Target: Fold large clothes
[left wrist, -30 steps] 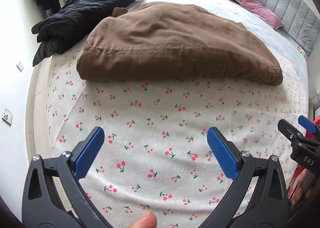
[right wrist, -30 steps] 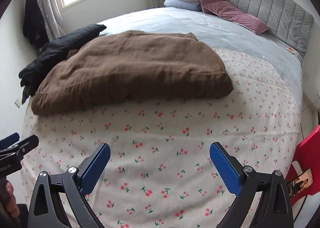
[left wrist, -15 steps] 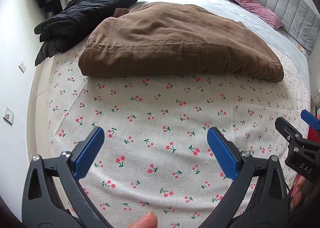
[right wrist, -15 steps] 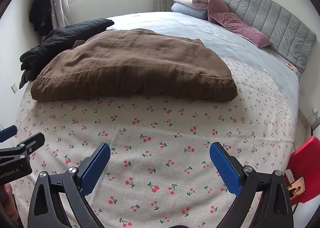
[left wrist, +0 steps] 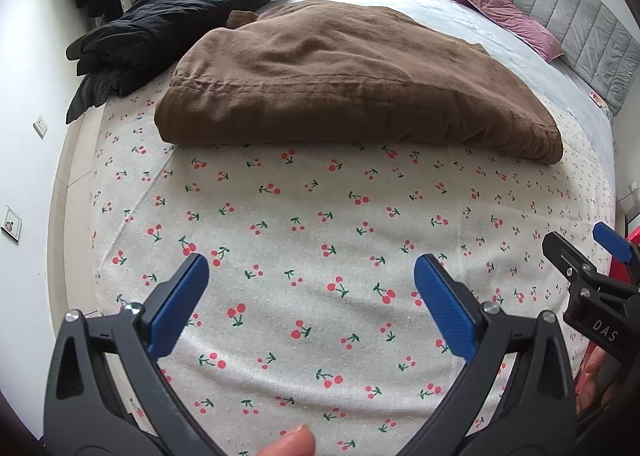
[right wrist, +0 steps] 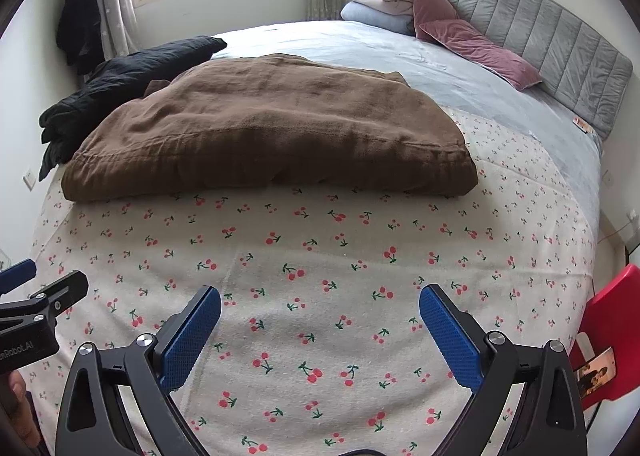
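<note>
Left wrist view: left hand-held gripper (left wrist: 308, 292) wide open, empty, now closer to the folded brown garment (left wrist: 352, 80) on the cherry-print sheet (left wrist: 320, 224); right hand-held gripper (right wrist: 318, 322) likewise open, empty, nearer. Approach underway, probably for another fold.

The folded brown woven garment (right wrist: 272, 136) hides the near part of the crumpled black padded jacket (right wrist: 120, 84) behind it. Right of the garment, the red plastic chair (right wrist: 612, 320) is cut off by the frame edge; the small photo (right wrist: 596, 372) on it is too small to read.
</note>
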### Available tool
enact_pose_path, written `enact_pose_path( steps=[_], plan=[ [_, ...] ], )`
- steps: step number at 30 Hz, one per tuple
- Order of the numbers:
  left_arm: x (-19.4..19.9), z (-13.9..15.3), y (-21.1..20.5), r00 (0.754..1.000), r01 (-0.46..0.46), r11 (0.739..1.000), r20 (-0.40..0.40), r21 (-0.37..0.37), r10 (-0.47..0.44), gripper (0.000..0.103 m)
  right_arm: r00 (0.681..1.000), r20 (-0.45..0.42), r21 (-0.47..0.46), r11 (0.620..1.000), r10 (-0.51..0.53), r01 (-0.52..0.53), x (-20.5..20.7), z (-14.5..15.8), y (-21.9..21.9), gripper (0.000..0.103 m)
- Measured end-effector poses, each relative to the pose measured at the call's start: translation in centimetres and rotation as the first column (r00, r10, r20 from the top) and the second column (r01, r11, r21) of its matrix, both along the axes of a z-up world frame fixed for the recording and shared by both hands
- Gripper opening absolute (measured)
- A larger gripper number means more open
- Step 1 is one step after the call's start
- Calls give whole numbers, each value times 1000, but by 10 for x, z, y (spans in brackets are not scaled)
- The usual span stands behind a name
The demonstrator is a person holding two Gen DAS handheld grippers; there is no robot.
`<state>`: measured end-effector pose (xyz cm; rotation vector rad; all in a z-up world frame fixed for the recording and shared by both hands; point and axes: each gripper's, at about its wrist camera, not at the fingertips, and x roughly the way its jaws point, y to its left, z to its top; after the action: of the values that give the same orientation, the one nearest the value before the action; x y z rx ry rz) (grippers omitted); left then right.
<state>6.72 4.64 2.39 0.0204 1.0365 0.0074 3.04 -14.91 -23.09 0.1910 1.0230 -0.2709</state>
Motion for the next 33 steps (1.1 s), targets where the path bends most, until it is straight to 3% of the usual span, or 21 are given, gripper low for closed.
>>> enact_pose_path(
  steps=[33],
  plan=[
    [-2, -1, 1, 1000, -1, 1000, -8, -5, 1, 102, 1000, -10, 8, 1000, 9, -9, 1, -3, 2, 101]
  ],
)
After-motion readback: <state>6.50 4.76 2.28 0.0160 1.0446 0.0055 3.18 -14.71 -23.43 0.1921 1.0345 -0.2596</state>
